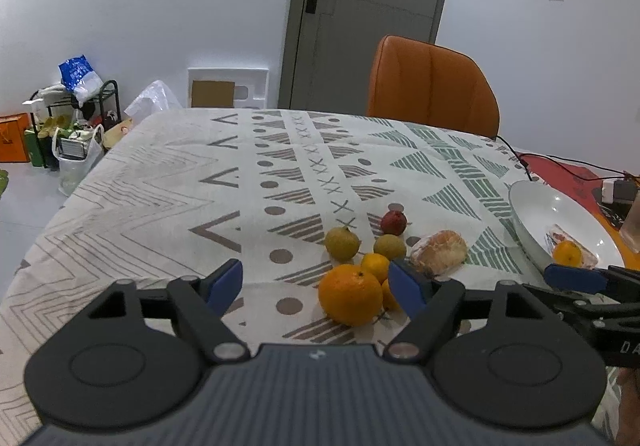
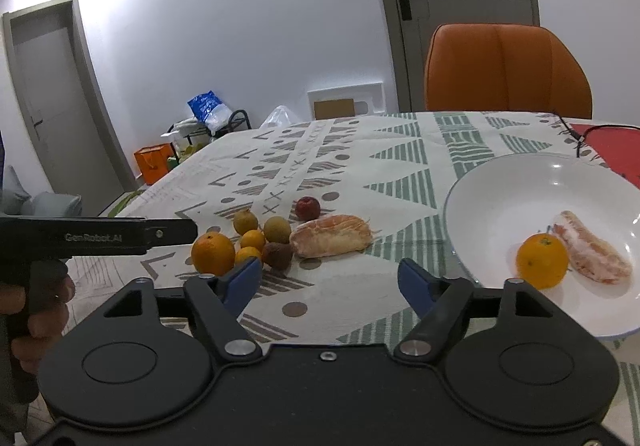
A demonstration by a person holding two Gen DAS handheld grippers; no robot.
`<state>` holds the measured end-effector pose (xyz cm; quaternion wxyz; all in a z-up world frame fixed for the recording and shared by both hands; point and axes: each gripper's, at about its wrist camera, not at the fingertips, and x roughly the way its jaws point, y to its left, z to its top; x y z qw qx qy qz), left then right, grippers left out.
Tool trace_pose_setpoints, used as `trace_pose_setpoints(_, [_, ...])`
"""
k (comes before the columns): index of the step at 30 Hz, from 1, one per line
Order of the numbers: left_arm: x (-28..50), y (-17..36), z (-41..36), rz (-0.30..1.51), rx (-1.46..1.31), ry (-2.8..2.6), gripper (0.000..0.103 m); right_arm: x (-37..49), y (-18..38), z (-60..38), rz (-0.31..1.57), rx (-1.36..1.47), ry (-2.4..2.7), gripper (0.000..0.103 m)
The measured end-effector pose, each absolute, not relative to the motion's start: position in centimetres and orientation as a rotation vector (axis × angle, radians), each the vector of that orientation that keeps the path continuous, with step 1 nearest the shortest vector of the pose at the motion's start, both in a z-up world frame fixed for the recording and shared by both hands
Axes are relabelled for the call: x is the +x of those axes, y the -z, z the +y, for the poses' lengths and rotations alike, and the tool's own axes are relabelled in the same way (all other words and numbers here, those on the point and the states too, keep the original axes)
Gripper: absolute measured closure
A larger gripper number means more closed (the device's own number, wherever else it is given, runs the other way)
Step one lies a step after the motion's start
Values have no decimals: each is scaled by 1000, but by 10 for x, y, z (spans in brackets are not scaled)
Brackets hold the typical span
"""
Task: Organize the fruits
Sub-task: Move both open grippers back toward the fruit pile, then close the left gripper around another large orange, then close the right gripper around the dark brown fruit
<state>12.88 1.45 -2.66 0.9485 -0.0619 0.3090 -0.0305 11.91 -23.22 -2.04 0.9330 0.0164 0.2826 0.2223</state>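
A pile of fruit lies on the patterned tablecloth: a big orange [image 1: 350, 300] [image 2: 213, 253], small tangerines [image 1: 375, 266] [image 2: 253, 239], yellow-green round fruits [image 1: 342, 244] [image 2: 277, 229], a red fruit [image 1: 393, 222] [image 2: 307, 208] and a peeled pomelo segment [image 1: 439, 251] [image 2: 331, 235]. A white bowl [image 2: 500, 182] [image 1: 532, 202] at the right holds an orange [image 2: 542, 260] and another pomelo segment [image 2: 592, 253]. My left gripper [image 1: 316, 284] is open and empty, just before the big orange. My right gripper [image 2: 330, 280] is open and empty, left of the bowl.
An orange chair [image 2: 506, 70] stands at the table's far side before a grey door [image 1: 372, 6]. A black cable [image 1: 520, 158] and a red mat [image 2: 612, 150] lie behind the bowl. Bags and a rack [image 1: 76, 118] sit on the floor at left.
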Motion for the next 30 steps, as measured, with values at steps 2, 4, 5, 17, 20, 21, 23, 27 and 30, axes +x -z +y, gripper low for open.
trace_pose_setpoints(2, [131, 30, 16, 635, -139, 73, 29, 121, 22, -229, 586, 28, -454, 34])
trace_pose_setpoints(4, [133, 33, 16, 642, -146, 80, 33, 123, 23, -227, 595, 25, -458, 37])
trace_pose_setpoints(5, [134, 35, 16, 645, -152, 85, 33, 124, 24, -225, 599, 24, -459, 38])
trace_pose_setpoints(17, [144, 50, 13, 671, -203, 146, 54, 133, 29, -214, 624, 3, -462, 39])
trace_pose_setpoints(20, [145, 52, 12, 672, -216, 165, 63, 135, 29, -211, 627, -1, -462, 39])
trace_pose_setpoints(21, [145, 51, 13, 672, -217, 165, 63, 136, 30, -210, 629, -2, -463, 39])
trace_pose_setpoints(23, [144, 51, 14, 671, -222, 161, 63, 137, 30, -209, 629, -1, -467, 40])
trace_pose_setpoints(27, [139, 49, 23, 668, -228, 137, 63, 140, 30, -202, 632, -1, -484, 44])
trace_pose_setpoints(30, [136, 47, 31, 667, -232, 114, 63, 142, 32, -195, 635, -5, -497, 48])
